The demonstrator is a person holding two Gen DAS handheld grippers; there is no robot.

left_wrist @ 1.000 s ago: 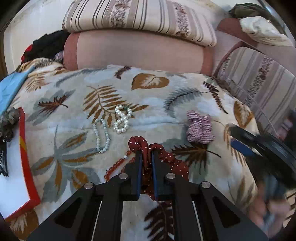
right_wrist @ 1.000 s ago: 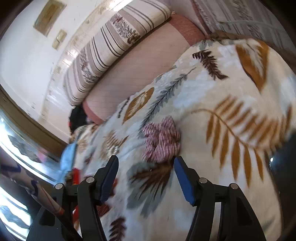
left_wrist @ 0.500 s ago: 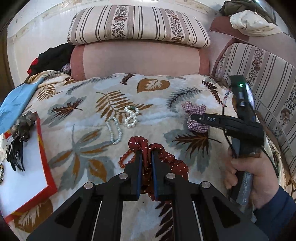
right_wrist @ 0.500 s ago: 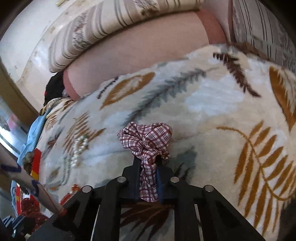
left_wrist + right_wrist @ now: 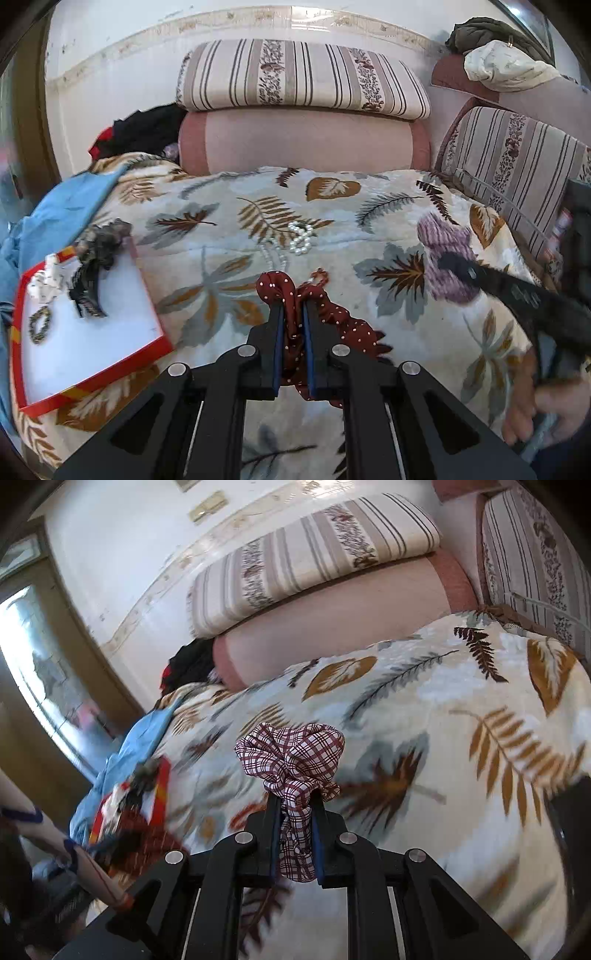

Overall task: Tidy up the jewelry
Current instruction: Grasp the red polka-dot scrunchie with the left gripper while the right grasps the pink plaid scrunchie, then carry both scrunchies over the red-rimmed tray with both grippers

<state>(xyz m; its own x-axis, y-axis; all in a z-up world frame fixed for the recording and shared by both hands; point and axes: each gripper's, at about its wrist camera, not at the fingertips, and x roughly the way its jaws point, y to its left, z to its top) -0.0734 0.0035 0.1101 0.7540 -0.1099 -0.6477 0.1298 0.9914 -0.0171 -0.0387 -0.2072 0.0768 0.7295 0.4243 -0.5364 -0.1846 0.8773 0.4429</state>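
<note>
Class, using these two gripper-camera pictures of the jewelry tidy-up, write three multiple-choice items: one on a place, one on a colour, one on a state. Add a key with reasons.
1. Where does the pearl bracelet lie?
A. on the leaf-print blanket
B. in the red-edged tray
C. on the striped cushion

2. What colour is the scrunchie in the left gripper?
A. blue
B. dark red with white dots
C. green

3. What state is the right gripper in?
A. wide open
B. shut on nothing
C. shut on the checked scrunchie

Key: 1 A, it rests on the leaf print beyond the dotted scrunchie; 2 B, dotted red cloth sits between the pads; 3 C, checked cloth is pinched.
</note>
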